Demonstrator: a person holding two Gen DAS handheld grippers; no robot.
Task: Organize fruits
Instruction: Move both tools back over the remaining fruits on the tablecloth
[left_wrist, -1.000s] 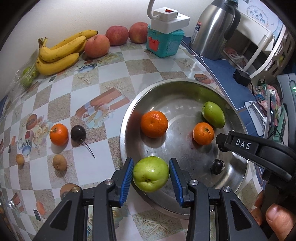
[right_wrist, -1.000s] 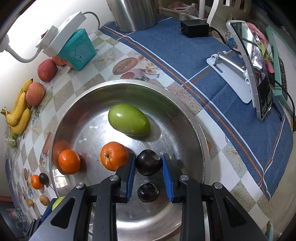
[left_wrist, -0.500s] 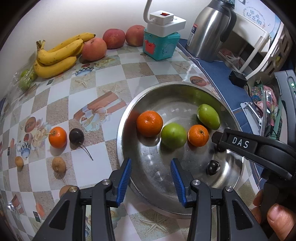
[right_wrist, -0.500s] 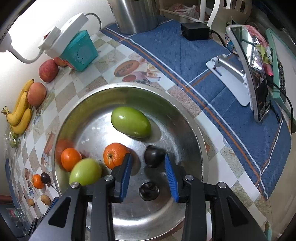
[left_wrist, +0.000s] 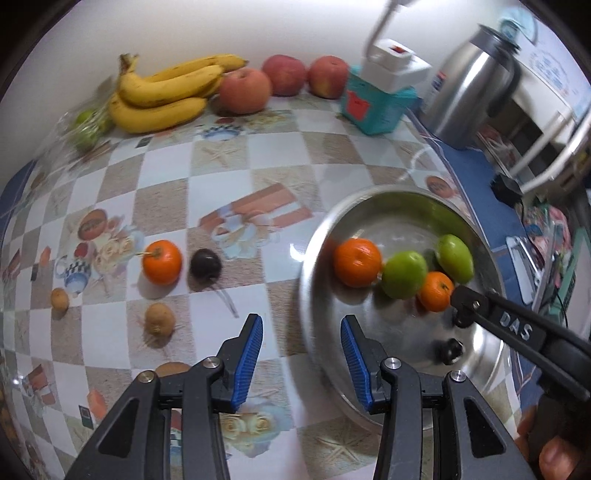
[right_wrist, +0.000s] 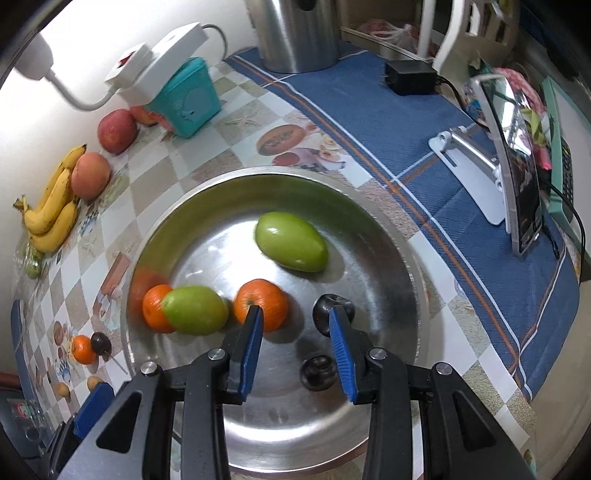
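Both claws were released: the left claw (left_wrist: 301, 354) hovered empty over the bench (left_wrist: 229, 177). The right claw (right_wrist: 295, 343) (jaws just opened) hung above the pan (right_wrist: 413, 280), beside a dark plum (right_wrist: 325, 310).

Both wrist cameras look steeply down from close above, sharing the steel bowl (left_wrist: 314, 295) (right_wrist: 417, 295).

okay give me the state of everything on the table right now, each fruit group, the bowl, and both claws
Left claw: open, empty, jaws just opened.
Right claw: open, empty, jaws just opened.
Metal bowl: upright, holding fruit.
Round green fruit: in bowl, touching an orange.
Oval green fruit: in bowl, lying apart.
Two dark fruits: in bowl.
Orange on the table: outside bowl.
Bananas: by the wall.
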